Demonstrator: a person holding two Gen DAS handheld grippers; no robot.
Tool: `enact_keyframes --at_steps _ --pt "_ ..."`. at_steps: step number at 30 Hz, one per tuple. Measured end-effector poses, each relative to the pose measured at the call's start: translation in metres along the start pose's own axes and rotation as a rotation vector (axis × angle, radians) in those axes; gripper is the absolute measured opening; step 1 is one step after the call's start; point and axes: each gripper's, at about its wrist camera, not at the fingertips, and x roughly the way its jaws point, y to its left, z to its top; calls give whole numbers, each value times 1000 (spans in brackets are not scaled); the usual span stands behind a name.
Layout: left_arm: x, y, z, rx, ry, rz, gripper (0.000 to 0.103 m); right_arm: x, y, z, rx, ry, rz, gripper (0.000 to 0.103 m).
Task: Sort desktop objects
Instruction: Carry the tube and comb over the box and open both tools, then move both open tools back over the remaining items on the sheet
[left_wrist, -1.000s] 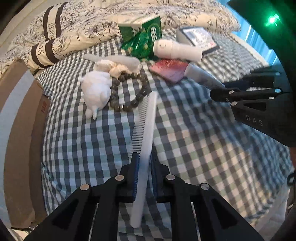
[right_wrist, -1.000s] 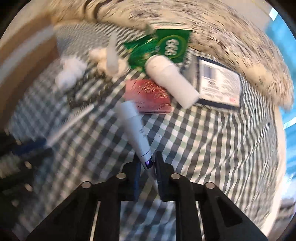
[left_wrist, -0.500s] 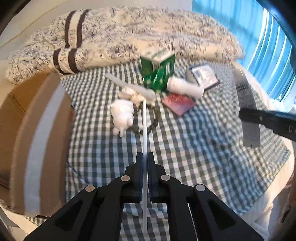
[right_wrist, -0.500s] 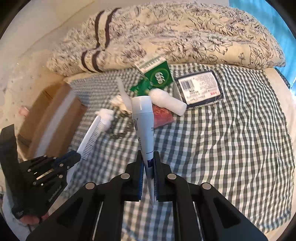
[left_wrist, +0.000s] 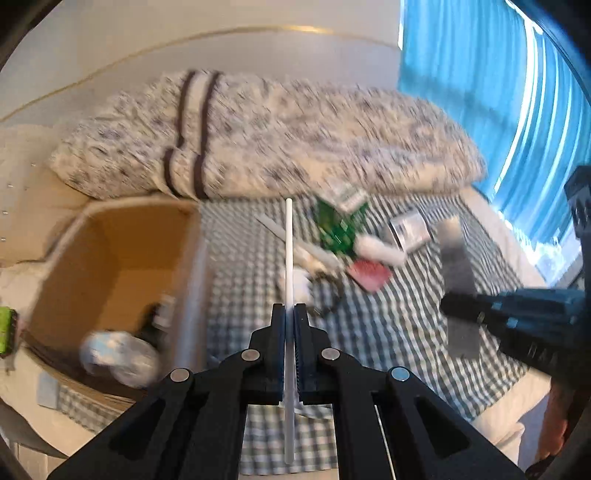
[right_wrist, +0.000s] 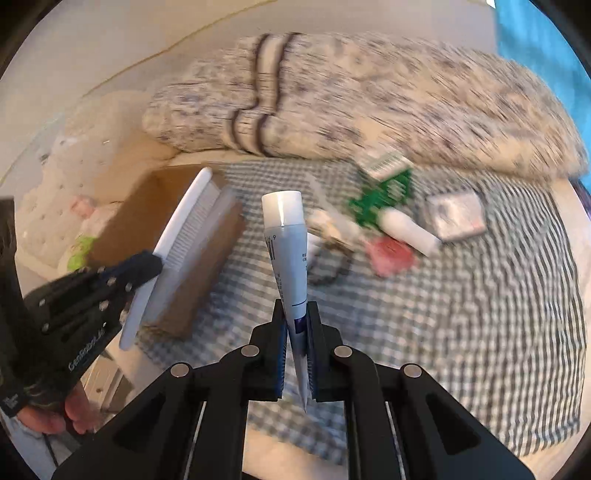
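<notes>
White plastic is what my left claw (left_wrist: 290, 325) is clamping: the comb (left_wrist: 289, 295), seen edge-on as a thin line in the left wrist view, its fingers pressed against it on both sides. From the right wrist view I am seeing the comb's teeth side, tilted and raised in front of the cardboard box (right_wrist: 177, 254). My right claw (right_wrist: 296, 325) is pinching the flat crimped end of a grey-white tube (right_wrist: 288, 258), which is standing cap-up between the fingers.

Past both claws the bed's green-and-white checked cover (right_wrist: 461, 314) is carrying the rest of the clutter: a green packet (right_wrist: 384, 195), a white bottle (right_wrist: 410, 229) lying on its side just beside it, a red pouch (right_wrist: 391, 254) near the bottle, a dark bead bracelet (right_wrist: 332, 273), and a flat silvery package (right_wrist: 456, 216) further right. Everything there is blurring, so I cannot read finer detail.

At the left edge of the cover, the open cardboard box is holding a few blurred things I cannot name. Behind it all a floral quilt (left_wrist: 295, 140) with dark stripes is lying bunched along the bed, a pale wall is rising above it, and blue curtains (left_wrist: 480, 92) are hanging at the right.
</notes>
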Motion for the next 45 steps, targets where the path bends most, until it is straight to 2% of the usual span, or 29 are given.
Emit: enact_keyframes --at_steps 6,13,18,22,24,25,26,28,34,39,42,45 --pt "-37 69 18 -46 -71 90 4 16 88 44 -119 -33 125 8" --pt "-22 151 11 -128 -32 176 4 76 166 77 -191 24 207 8" --pt "12 183 -2 -179 29 189 4 121 186 78 -205 79 208 8" --pt "33 193 -13 -181 66 187 5 146 179 78 -189 97 161 11" --pt "42 193 -16 -168 74 191 13 150 173 79 -171 93 157 28" --pt "45 193 -17 -158 75 197 27 150 169 80 -160 81 165 44" --pt "48 193 -18 -149 77 203 58 149 164 80 -152 69 163 51" --pt "52 189 -19 -134 68 236 89 146 158 82 -145 56 155 52" --pt "50 168 -13 -111 48 235 89 126 139 83 -136 16 114 52" --pt "37 138 -3 -99 33 227 89 84 106 74 -116 -56 42 52" --pt "25 108 4 -76 5 222 95 52 75 63 -74 -109 -2 52" --pt "12 72 8 -60 -39 208 103 21 40 46 -31 -150 -69 58"
